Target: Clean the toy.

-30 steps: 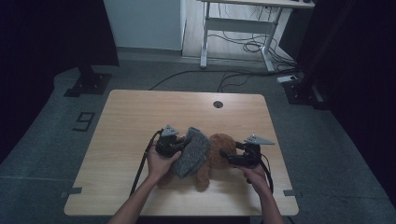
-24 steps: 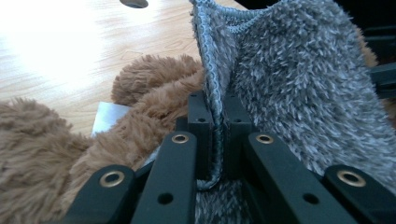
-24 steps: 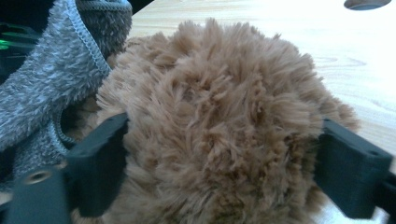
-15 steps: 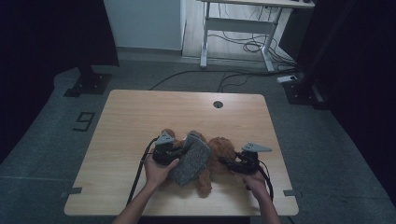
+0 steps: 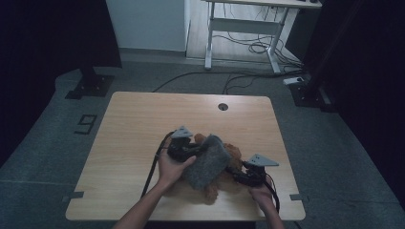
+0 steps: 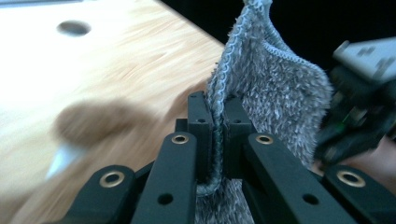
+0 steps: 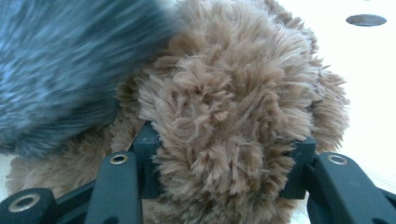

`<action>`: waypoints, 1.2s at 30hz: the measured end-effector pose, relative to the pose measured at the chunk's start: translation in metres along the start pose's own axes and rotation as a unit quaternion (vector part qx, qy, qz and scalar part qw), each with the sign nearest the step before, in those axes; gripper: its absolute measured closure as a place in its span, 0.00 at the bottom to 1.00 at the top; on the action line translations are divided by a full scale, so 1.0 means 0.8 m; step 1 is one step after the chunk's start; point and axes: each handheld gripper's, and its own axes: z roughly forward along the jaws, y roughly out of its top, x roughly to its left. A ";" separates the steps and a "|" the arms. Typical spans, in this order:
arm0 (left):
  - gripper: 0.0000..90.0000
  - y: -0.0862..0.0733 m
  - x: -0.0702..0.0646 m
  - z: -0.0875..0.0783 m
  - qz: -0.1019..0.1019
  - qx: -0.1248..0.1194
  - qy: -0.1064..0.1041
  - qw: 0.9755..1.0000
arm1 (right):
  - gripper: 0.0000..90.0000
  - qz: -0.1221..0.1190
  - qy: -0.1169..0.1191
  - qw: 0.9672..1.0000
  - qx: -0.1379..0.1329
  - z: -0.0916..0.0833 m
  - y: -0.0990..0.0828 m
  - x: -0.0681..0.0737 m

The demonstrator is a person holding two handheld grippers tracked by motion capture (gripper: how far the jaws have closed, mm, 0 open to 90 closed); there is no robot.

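We see a brown plush toy (image 5: 224, 169) lying on the wooden table (image 5: 143, 119), close to the near edge and a little toward the right edge, with a grey fuzzy cloth (image 5: 207, 160) draped over its left part. The left gripper (image 5: 191, 150) sits at the cloth's left side; in the left gripper view its jaws are pressed together on the stitched hem of the cloth (image 6: 275, 88), which rises between them and hangs slack behind. The right gripper (image 5: 241, 175) lies at the toy's right side, nearer the right edge. Its jaws have just been closing, and in the right gripper view they pinch a thick tuft of the toy's brown fur (image 7: 224, 140) from both sides, the cloth (image 7: 60, 70) blurred just beside it. A round hole (image 5: 223, 106) marks the table near its far edge.
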 end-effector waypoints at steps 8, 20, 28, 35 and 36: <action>0.93 0.045 -0.037 0.105 0.016 0.049 -0.008 0.999 | 0.52 -0.009 -0.009 1.000 -0.001 -0.003 -0.004 0.004; 0.94 0.011 -0.020 0.119 0.024 0.088 0.030 0.995 | 0.53 -0.033 -0.020 0.999 0.016 0.001 -0.007 0.012; 0.94 -0.001 0.017 0.087 0.006 0.114 0.087 0.990 | 0.53 -0.022 -0.012 1.000 0.019 0.000 -0.007 0.009; 0.94 -0.012 0.041 0.038 -0.007 0.099 0.097 0.990 | 0.53 -0.019 -0.010 1.000 0.018 0.000 -0.007 0.009; 0.94 -0.014 0.044 0.031 -0.010 0.095 0.098 0.991 | 0.53 -0.019 -0.010 1.000 0.018 0.000 -0.007 0.009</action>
